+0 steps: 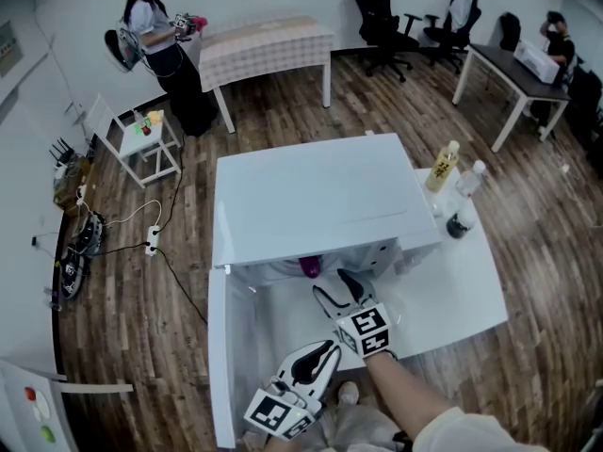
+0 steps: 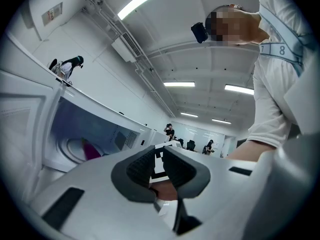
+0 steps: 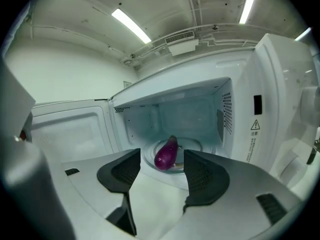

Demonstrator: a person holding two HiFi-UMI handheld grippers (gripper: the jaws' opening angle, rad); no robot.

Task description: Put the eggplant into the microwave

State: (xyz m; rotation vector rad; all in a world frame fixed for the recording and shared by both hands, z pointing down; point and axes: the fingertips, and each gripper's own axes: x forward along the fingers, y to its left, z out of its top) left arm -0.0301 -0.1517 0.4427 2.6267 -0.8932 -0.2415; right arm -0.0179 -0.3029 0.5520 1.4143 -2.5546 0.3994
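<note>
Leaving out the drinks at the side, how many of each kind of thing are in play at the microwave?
microwave: 1
eggplant: 1
glass plate: 1
claws: 2, the left claw and the right claw
Total: 5

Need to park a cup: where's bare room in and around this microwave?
Bare: top of the microwave, the table strip right of its front, and the turntable right of the eggplant. Crowded: bottles by the microwave's right rear; right gripper before the doorway.
</note>
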